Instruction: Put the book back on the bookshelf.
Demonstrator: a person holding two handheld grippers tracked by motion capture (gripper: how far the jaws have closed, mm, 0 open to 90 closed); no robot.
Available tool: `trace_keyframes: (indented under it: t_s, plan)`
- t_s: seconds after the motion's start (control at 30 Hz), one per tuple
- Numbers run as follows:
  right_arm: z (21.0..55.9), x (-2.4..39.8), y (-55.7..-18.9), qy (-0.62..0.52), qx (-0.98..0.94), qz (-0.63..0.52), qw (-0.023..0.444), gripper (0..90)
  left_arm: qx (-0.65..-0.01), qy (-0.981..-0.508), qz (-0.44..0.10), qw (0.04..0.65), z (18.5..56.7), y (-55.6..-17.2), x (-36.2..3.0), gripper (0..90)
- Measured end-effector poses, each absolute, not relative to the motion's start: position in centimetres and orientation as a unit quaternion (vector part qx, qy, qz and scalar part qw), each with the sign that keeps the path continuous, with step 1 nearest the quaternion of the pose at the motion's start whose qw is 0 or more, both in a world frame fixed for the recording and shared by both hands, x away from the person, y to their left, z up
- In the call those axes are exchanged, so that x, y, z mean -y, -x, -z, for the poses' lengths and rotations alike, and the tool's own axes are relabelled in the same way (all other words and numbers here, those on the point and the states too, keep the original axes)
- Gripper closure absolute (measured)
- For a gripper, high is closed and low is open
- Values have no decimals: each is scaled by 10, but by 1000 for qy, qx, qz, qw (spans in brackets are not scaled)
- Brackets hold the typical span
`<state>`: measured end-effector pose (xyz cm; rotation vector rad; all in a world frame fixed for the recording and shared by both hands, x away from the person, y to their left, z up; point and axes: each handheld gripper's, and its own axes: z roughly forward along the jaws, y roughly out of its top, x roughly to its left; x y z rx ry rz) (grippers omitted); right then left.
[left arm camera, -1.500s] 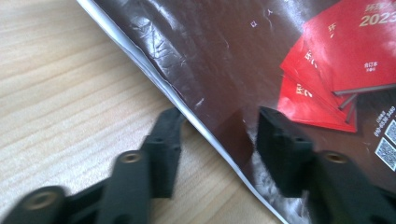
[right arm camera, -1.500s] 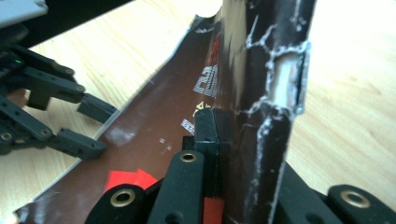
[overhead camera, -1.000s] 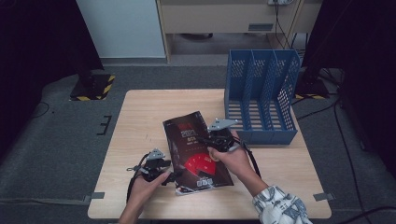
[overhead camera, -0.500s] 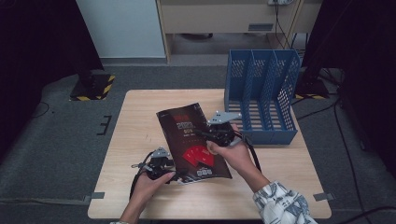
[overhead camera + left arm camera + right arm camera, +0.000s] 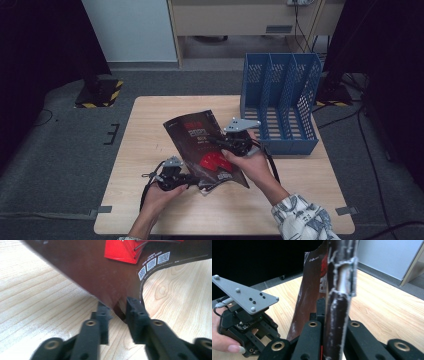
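A magazine (image 5: 197, 142) with a dark cover and a red graphic is tilted up off the table. My right gripper (image 5: 226, 145) is shut on its right edge, and the worn spine (image 5: 339, 287) stands upright between my right gripper (image 5: 332, 315) jaws. My left gripper (image 5: 190, 180) sits at the magazine's lower left corner. Its jaws have just been closing, and in the left gripper view the left gripper (image 5: 117, 307) straddles the curled lower edge of the magazine (image 5: 95, 272) with a small gap still showing beside it. The left gripper's grey plate (image 5: 244, 296) shows in the right gripper view.
A blue file rack (image 5: 280, 100) with three slots stands at the table's back right, just behind the right hand. The wooden table (image 5: 150, 125) is bare to the left of the magazine. Dark floor surrounds the table.
The right gripper has lifted the magazine from lying on the table to a raised tilt. The left gripper stays at the lower corner.
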<state>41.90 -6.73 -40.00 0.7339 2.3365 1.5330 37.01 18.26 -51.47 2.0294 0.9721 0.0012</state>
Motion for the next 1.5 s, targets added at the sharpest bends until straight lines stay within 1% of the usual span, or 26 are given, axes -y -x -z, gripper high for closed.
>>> trace_keyframes:
  t_s: [0.1, 0.13, 0.23, 0.6, 0.93, 1.17, 1.5]
  plan:
    - [399, 69, -419, -252, -800, -529, 126, 870, -397, -811, 8, 430, 515, -372, -184, 827]
    - [399, 69, -419, -252, -800, -529, 126, 870, -397, -809, 7, 433, 514, -372, -186, 827]
    - [396, 72, -419, -249, -794, -541, 128, 870, -404, -803, -3, 439, 511, -372, -191, 864]
    - [394, 75, -418, -240, -796, -537, 140, 868, -402, -809, -42, 428, 504, -369, -192, 874]
    - [394, 76, -418, -239, -797, -537, 139, 867, -402, -809, -49, 426, 501, -368, -194, 878]
    - [391, 74, -419, -238, -798, -536, 140, 867, -405, -807, -65, 424, 498, -368, -197, 879]
    - [386, 66, -419, -228, -804, -531, 140, 868, -412, -803, -76, 425, 495, -367, -204, 879]
